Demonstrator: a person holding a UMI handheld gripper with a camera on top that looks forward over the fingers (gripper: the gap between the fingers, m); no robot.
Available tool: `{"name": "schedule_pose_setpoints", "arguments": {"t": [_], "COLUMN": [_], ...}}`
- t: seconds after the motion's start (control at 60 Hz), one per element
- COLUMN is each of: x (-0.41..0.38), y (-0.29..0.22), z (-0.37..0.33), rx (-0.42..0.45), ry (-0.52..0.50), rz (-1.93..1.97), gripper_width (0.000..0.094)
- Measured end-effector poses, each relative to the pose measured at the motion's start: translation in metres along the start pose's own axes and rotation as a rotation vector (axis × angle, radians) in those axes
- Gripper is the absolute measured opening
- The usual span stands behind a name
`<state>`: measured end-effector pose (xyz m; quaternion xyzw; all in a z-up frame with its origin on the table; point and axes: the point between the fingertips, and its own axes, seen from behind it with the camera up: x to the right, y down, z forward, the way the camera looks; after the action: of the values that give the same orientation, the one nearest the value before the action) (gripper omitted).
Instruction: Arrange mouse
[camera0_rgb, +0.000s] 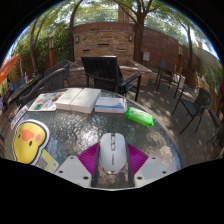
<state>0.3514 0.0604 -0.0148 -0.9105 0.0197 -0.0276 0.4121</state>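
**Holding the mouse over the glass table**

Sitting between the two fingers of the gripper (112, 170) is a pale grey mouse (112, 152). Its tail end points back at the camera and its nose points out across the table. The purple pads (88, 158) touch its two sides, so the fingers look closed to a narrow gap and pressed on the mouse. I think it is held by its sides like this so it cannot spin or slip while it is carried.

The mouse is at the near edge of the round glass table (70, 130). I cannot tell if it rests on the glass or hangs just above it.

Near the left edge lies a yellow sticker sheet (30, 142). Toward the far edge sits a white box (78, 98), with a stack of books (110, 103) just beside it. A green thing (140, 117) lies nearer the right edge. The glass ahead of the mouse is bare, so that looks like a good spot to set it down
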Motion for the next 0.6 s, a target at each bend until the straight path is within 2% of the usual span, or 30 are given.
{"name": "schedule_pose_setpoints", "arguments": {"t": [0.083, 0.217, 0.317, 0.367, 0.483, 0.55, 0.6], "x": [0.001, 0.017, 0.02, 0.013, -0.047, -0.096, -0.138], "y": [0.0, -0.018, -0.07, -0.111, -0.189, -0.204, -0.201], "z": [0.001, -0.018, -0.058, -0.088, -0.153, -0.165, -0.167], "rx": [-0.001, 0.032, 0.135, 0.225, 0.383, 0.417, 0.403], "ry": [0.018, 0.072, 0.103, 0.109, 0.039, -0.029, -0.084], "rz": [0.009, 0.007, 0.035, 0.057, 0.089, 0.089, 0.075], "gripper_width": [0.0372, 0.0369, 0.0371, 0.0369, 0.0369, 0.0367, 0.037]}}
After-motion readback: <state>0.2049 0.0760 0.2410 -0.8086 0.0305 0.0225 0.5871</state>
